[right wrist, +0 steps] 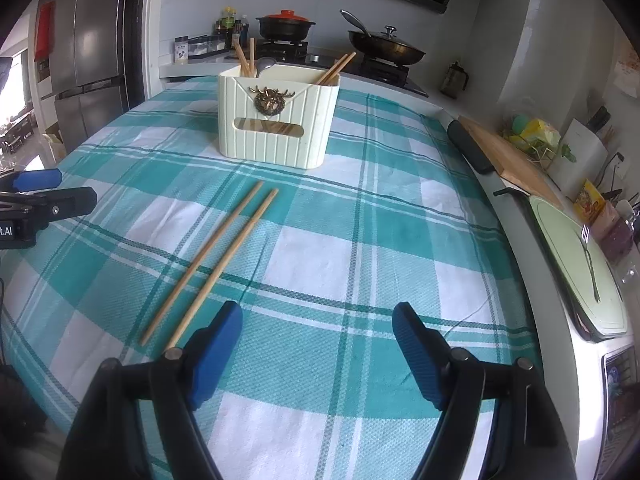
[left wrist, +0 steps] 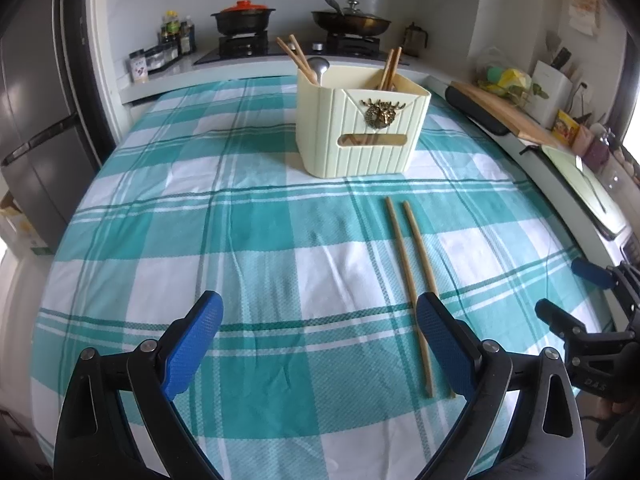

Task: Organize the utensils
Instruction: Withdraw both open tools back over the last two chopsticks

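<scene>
Left gripper [left wrist: 320,344]: blue pads spread wide, nothing between them but bare tablecloth [left wrist: 248,256]. Jaws stand apart and hold nothing. Right gripper [right wrist: 318,350]: same posture, pads well apart, empty, angled down at the cloth.

Pair of loose chopsticks [left wrist: 412,280] lies flat on the teal-and-white check cloth, side by side, nearly parallel, not quite touching along their length. In the left wrist view they run from near the right-hand pad away toward the holder; the near end of one stick passes behind that pad, so contact there cannot be judged. The other stick's near end shows just inside the pad. In the right wrist view the same pair [right wrist: 212,260] lies to the left of the jaws, slanting up and to the right; the nearer stick's end sits just beside the left-hand pad, outside the gap.

Cream ribbed utensil holder [left wrist: 360,136] stands upright farther along the cloth, well apart from the loose pair. Brass ornament on its front face, slot window below it. Two compartments apparent: one holds chopsticks with a metal spoon [left wrist: 318,66], the other holds more chopsticks leaning outward.

Beyond the table: stove with a black pot with red lid [left wrist: 244,14] and a lidded wok [left wrist: 352,18].
</scene>
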`<state>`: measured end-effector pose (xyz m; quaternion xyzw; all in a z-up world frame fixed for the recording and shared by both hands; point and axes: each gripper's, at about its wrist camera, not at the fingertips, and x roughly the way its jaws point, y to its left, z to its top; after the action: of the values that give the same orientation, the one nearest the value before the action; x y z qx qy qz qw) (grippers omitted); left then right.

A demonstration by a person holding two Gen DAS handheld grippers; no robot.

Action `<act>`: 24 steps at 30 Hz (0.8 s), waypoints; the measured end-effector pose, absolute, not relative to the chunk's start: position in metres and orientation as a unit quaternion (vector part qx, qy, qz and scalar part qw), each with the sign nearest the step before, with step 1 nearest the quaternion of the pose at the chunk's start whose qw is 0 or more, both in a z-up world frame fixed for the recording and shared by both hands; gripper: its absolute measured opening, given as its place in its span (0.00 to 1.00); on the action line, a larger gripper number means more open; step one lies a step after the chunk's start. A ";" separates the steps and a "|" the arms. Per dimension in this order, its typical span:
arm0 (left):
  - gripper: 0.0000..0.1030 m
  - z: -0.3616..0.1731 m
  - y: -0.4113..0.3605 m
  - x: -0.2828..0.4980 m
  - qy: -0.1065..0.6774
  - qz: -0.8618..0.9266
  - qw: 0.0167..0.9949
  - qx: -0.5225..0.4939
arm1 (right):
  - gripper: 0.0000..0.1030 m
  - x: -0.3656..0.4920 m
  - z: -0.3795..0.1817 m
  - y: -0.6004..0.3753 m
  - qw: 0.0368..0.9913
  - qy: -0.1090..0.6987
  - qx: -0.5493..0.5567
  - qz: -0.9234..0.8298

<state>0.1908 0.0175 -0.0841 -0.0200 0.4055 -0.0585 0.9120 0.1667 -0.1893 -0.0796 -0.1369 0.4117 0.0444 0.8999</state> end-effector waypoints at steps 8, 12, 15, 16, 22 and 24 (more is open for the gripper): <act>0.95 -0.084 0.017 0.190 0.405 -0.060 0.912 -0.022 | 0.77 0.166 -0.080 -0.191 0.900 0.415 -0.130 0.040; 0.95 -0.087 0.017 0.191 0.408 -0.058 0.911 -0.026 | 0.77 0.166 -0.082 -0.192 0.899 0.417 -0.127 0.042; 0.95 -0.090 0.019 0.192 0.412 -0.058 0.909 -0.029 | 0.77 0.167 -0.084 -0.192 0.898 0.420 -0.125 0.045; 0.95 -0.091 0.020 0.192 0.412 -0.058 0.909 -0.030 | 0.77 0.167 -0.084 -0.192 0.897 0.421 -0.124 0.045; 0.95 -0.095 0.023 0.194 0.417 -0.055 0.907 -0.036 | 0.77 0.169 -0.088 -0.194 0.895 0.428 -0.115 0.047; 0.95 -0.097 0.024 0.197 0.420 -0.058 0.905 -0.042 | 0.77 0.170 -0.088 -0.194 0.895 0.429 -0.113 0.047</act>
<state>0.1966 0.0237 -0.0972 -0.0418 0.4204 -0.0576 0.9045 0.1696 -0.1942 -0.0877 -0.1126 0.4285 0.0470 0.8953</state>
